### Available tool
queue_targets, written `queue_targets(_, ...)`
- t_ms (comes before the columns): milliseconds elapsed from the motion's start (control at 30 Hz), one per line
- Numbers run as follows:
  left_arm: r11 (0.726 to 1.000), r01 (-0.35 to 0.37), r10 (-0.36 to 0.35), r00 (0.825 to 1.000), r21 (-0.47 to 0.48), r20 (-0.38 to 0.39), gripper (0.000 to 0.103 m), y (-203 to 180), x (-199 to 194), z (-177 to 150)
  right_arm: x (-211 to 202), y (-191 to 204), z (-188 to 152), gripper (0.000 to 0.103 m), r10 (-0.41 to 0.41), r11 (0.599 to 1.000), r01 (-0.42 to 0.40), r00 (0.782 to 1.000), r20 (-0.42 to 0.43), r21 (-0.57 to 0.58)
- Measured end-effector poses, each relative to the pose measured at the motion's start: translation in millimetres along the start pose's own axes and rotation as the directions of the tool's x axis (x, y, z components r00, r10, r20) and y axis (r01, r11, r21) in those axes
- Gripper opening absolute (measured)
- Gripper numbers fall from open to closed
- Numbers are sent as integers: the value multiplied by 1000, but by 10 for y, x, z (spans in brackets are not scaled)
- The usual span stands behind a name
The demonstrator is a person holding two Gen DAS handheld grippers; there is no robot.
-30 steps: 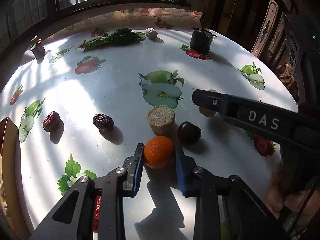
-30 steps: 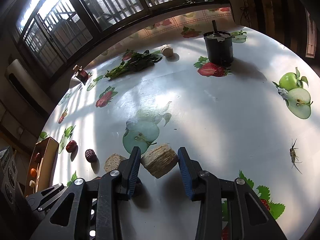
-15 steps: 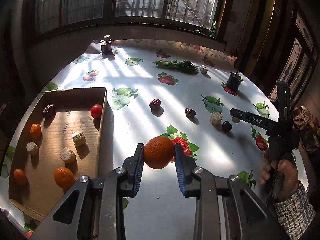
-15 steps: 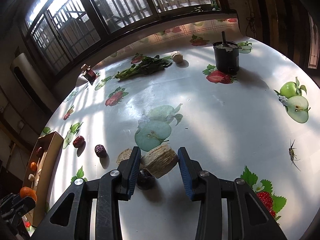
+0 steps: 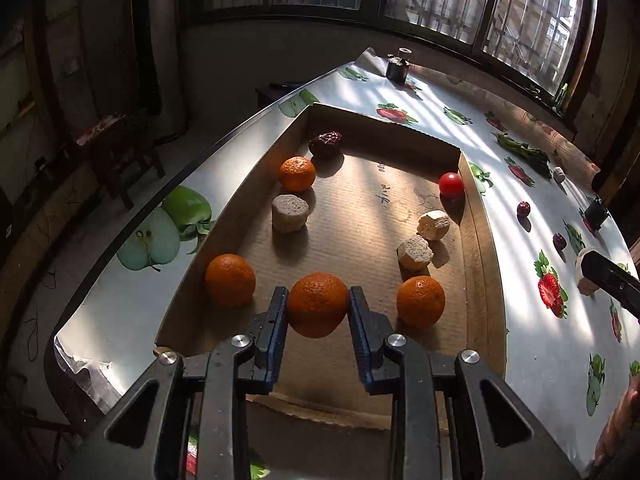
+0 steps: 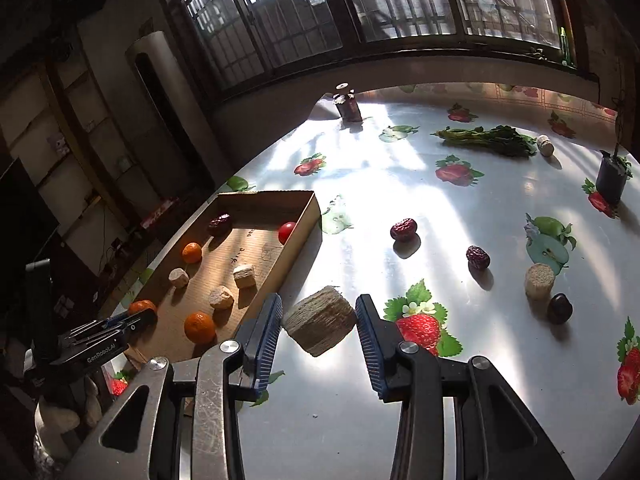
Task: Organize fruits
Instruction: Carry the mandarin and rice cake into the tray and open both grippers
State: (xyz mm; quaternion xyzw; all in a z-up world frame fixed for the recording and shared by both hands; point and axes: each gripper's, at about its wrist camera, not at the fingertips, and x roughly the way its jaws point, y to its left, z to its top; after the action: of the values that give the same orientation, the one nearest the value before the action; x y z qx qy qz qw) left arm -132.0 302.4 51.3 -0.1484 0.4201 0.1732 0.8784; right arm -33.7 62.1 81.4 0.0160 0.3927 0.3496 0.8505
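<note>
My left gripper (image 5: 317,306) is shut on an orange (image 5: 318,304) and holds it over the near end of the cardboard tray (image 5: 484,264). The tray holds three oranges, a red date (image 5: 326,143), a cherry tomato (image 5: 451,185) and three beige chunks. My right gripper (image 6: 318,322) is shut on a beige fibrous chunk (image 6: 320,325), above the table just right of the tray (image 6: 298,248). Two red dates (image 6: 404,229) (image 6: 477,257), another beige chunk (image 6: 539,280) and a dark round fruit (image 6: 559,308) lie on the table.
The round table has a glossy fruit-print cloth (image 6: 400,168). Leafy greens (image 6: 488,142), a small dark jar (image 6: 349,106) and a black pot (image 6: 611,178) stand toward the far side. The table edge runs close along the tray's left side (image 5: 168,184).
My left gripper carried the orange from the table's middle to over the tray. My right gripper lifted the beige chunk and moved left toward the tray.
</note>
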Motion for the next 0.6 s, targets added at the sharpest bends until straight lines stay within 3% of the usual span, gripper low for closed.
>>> queue_targets(233, 998, 24, -25, 999, -63, -27, 29, 214, 137, -27, 543, 780, -170, 42, 94, 985, -111, 987, -127, -133)
queue_targets(500, 993, 48, -48, 999, -109, 1, 30, 338, 64, -30, 897, 1065, -379, 42, 48, 974, -95, 975, -217, -208)
queue_targets(600, 993, 19, -17, 1000, -119, 19, 30, 383, -18, -12, 974, 1067, -420, 42, 35, 973, -86, 971, -235, -212)
